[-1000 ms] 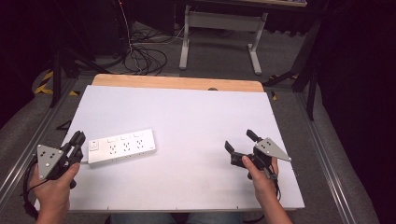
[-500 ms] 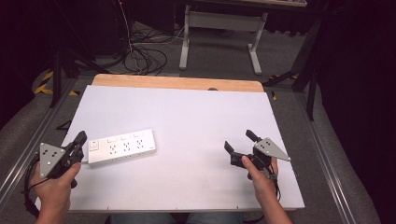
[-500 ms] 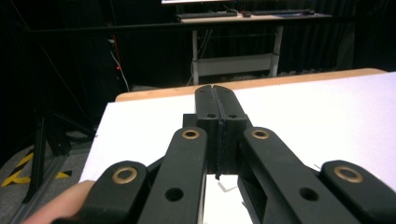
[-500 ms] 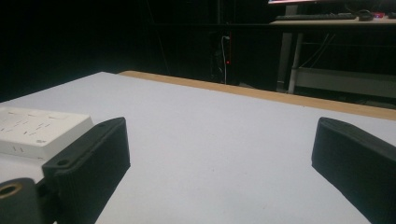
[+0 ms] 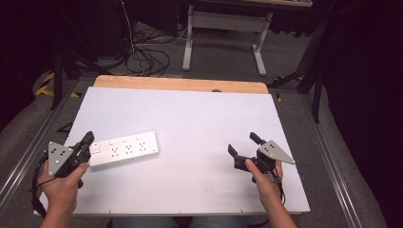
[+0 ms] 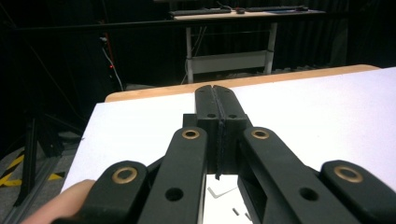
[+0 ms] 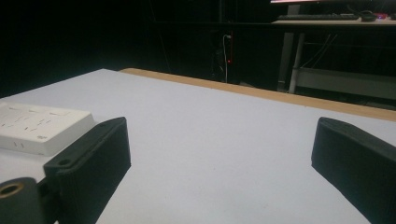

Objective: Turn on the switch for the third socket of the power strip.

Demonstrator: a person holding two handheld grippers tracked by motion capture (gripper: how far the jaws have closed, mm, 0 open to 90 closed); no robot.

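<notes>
A white power strip [image 5: 124, 148] lies flat on the white table [image 5: 199, 118], on its left half and near the front edge, with its long side turned a little so that the right end points slightly away from the person. The left gripper [image 5: 87, 141] is held in the person's left hand [image 5: 62, 183] at the left front corner of the table, and its tips are just beside the left end of the strip, maybe a little above it — I cannot tell if they touch. In the left gripper view the two black jaws are pressed together with nothing between them, and a small white part of the strip [image 6: 222, 191] shows below them. The right gripper [image 5: 243, 145] is held in the right hand [image 5: 263, 180] on the right front part of the table, well apart from the strip, and it points toward the left and away from the person. Its jaws are spread wide — in the right gripper view the bare table is seen between them, and the strip [image 7: 42, 126] lies far off at the left side.
</notes>
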